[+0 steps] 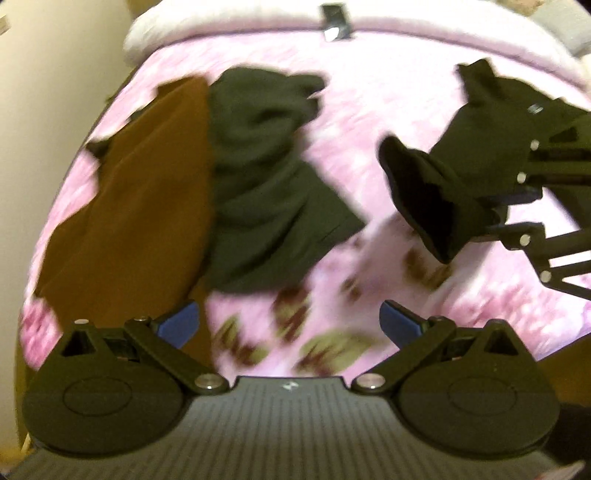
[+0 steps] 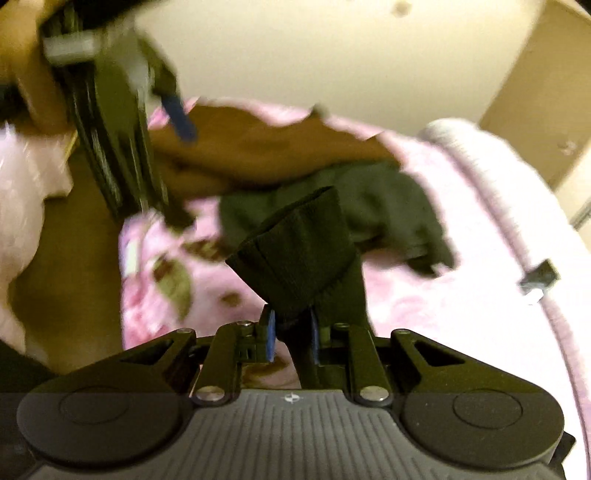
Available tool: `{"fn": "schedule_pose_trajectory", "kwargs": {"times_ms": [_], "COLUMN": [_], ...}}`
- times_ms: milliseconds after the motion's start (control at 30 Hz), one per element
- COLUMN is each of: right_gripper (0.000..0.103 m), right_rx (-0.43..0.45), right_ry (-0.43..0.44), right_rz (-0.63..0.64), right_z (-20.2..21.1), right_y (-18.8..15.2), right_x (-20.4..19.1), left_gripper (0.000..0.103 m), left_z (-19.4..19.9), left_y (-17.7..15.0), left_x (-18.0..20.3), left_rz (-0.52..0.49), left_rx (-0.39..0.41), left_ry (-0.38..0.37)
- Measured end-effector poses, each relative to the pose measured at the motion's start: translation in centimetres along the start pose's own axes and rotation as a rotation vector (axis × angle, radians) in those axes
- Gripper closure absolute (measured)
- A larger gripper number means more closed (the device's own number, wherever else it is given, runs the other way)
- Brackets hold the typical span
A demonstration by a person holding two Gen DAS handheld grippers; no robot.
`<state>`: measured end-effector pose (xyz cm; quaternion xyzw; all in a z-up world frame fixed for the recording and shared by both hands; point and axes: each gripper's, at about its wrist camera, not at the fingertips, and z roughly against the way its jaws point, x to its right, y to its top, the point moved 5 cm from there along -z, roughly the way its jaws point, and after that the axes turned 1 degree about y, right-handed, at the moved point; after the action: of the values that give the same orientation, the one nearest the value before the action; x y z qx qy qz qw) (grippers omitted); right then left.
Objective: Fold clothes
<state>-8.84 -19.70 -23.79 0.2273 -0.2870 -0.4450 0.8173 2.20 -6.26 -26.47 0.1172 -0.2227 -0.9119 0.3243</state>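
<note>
Bed (image 1: 388, 110), covered by a pink floral blanket (image 1: 332, 332), fills both views; a white fluffy edge runs along its far side. Both frames motion-blurred.

Brown garment (image 1: 140, 206) lies spread on the bed's left side in the left wrist view, long axis running from the near left corner away toward the far edge. Just beside it, touching along one side, a dark green garment (image 1: 266, 192) lies crumpled, long axis roughly parallel, its squarer hem end pointing toward the near middle of the bed.

Black garment (image 2: 299, 254), smaller, is lifted off the bed. Bunched and folded over itself; in the right wrist view it stands up out of the jaws and tilts left, its folded end uppermost.

Right hand-held gripper (image 2: 291, 336): blue pads nearly together, pinched on the black garment's lower end. From the left wrist view it enters at the right with the cloth drooping toward the bed's middle.

Left hand-held gripper (image 1: 290, 325): jaws spread wide, nothing between the blue pads, held above the blanket near the brown garment's near edge.

Small dark object (image 1: 334, 22) sits at the bed's far edge; too blurred to identify.
</note>
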Motion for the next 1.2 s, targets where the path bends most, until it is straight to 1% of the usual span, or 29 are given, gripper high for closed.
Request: {"fn": "schedule_pose_trajectory", "kwargs": {"times_ms": [100, 133, 200, 300, 367, 400, 500, 567, 667, 767, 833, 900, 1000, 1100, 1200], "right_gripper": [0.085, 0.085, 0.085, 0.085, 0.085, 0.085, 0.085, 0.085, 0.085, 0.085, 0.085, 0.085, 0.085, 0.085, 0.085], "right_rx": [0.062, 0.083, 0.125, 0.176, 0.189, 0.197, 0.221, 0.241, 0.253, 0.229, 0.18, 0.129, 0.11, 0.079, 0.047], "right_ry": [-0.112, -0.149, -0.222, -0.324, -0.38, -0.391, -0.408, -0.41, -0.425, -0.436, -0.429, -0.413, -0.392, -0.43, -0.472], "right_rz": [-0.135, -0.184, -0.282, -0.377, -0.424, -0.462, -0.566, -0.637, -0.761, -0.86, -0.903, -0.93, -0.954, -0.963, -0.97], "right_z": [3.4, 4.5, 6.8, 9.7, 11.3, 12.1, 14.1, 14.9, 15.2, 14.9, 13.8, 12.6, 11.8, 11.6, 11.5], "right_y": [0.2, -0.1, -1.1, -4.2, -7.5, -9.4, -15.3, -19.5, -25.9, -32.0, -35.5, -38.1, -39.3, -40.6, -41.9], "right_x": [4.7, 6.7, 10.7, 17.4, 22.3, 24.9, 32.3, 37.3, 43.1, 46.2, 47.3, 47.7, 48.3, 48.8, 49.3], "left_gripper": [0.001, 0.001, 0.001, 0.001, 0.001, 0.001, 0.001, 0.001, 0.001, 0.001, 0.001, 0.001, 0.001, 0.001, 0.001], "left_z": [-0.8, -1.1, -1.6, -2.1, -2.6, -2.9, -4.1, -5.7, -8.5, -12.1, -13.8, -15.3, -16.6, -17.4, -18.1], "left_y": [3.4, 4.5, 6.7, 9.7, 11.3, 12.0, 14.0, 15.2, 16.9, 18.4, 19.1, 19.6, 20.1, 20.5, 20.6], "left_x": [2.7, 3.6, 5.9, 9.7, 12.2, 13.5, 18.2, 21.8, 27.3, 32.3, 34.9, 37.3, 40.1, 41.8, 42.5], "left_rz": [-0.042, -0.058, -0.098, -0.149, -0.16, -0.161, -0.151, -0.147, -0.136, -0.101, -0.092, -0.105, -0.147, -0.202, -0.209], "left_rx": [0.039, 0.051, 0.068, 0.093, 0.097, 0.097, 0.078, 0.056, 0.015, -0.024, -0.037, -0.05, -0.054, -0.051, -0.05], "left_ry": [-0.058, -0.074, -0.096, -0.109, -0.108, -0.107, -0.084, -0.075, -0.07, -0.072, -0.079, -0.087, -0.105, -0.119, -0.148]}}
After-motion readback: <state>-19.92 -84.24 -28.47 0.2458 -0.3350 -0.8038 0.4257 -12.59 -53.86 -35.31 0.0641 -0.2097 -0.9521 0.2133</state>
